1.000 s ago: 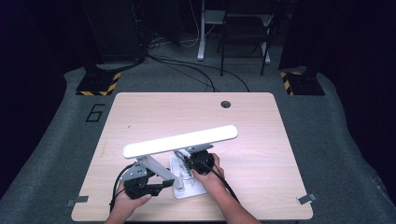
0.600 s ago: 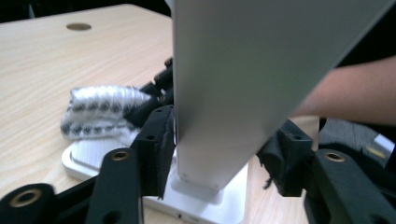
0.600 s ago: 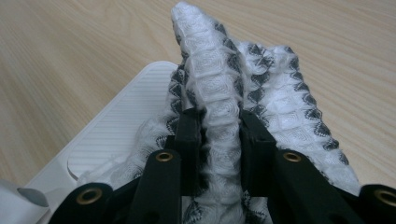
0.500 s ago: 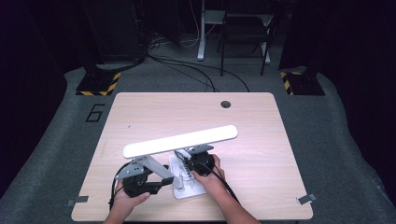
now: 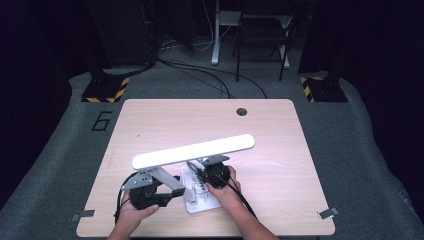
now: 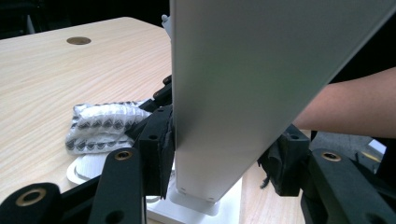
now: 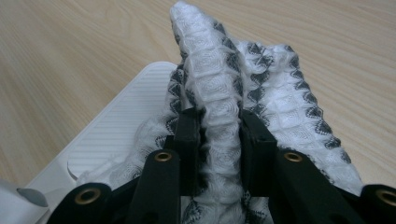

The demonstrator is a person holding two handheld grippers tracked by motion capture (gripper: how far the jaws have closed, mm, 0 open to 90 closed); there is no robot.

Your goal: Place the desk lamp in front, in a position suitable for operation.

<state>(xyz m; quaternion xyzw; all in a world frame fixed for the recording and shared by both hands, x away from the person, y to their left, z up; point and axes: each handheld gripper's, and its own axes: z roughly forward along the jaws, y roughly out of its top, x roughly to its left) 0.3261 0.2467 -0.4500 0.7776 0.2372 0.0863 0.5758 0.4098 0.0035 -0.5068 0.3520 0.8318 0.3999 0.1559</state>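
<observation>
White desk lamp [image 5: 192, 152] with a long flat head bar, a silver-grey flat arm [image 6: 243, 93] and a ribbed white rectangular base [image 5: 202, 197], standing near the front edge of the light wooden table [image 5: 280, 130], slightly left of its middle. The head bar runs slantwise above the tabletop, its right end farther from the front edge than its left. A white waffle-weave cloth with dark grey diamond marks [image 7: 224, 93] lies bunched on the base, partly spilling onto the table beside it.

Left gripper [image 6: 219, 163]: its black jaws stand on either side of the flat lamp arm low down, just above the base, with the left pad pressed against the arm's edge; the jaws have just been closing on the arm. In the high view this gripper [image 5: 170, 192] lies just left of the base, close to the front edge.

Right gripper [image 7: 219, 149]: its jaws are clamped on a raised fold of the cloth, which bulges up between the two pads. In the high view this gripper [image 5: 207, 175] sits over the base, under the head bar.

A round cable hole [image 5: 242, 111] lies near the table's far edge.
</observation>
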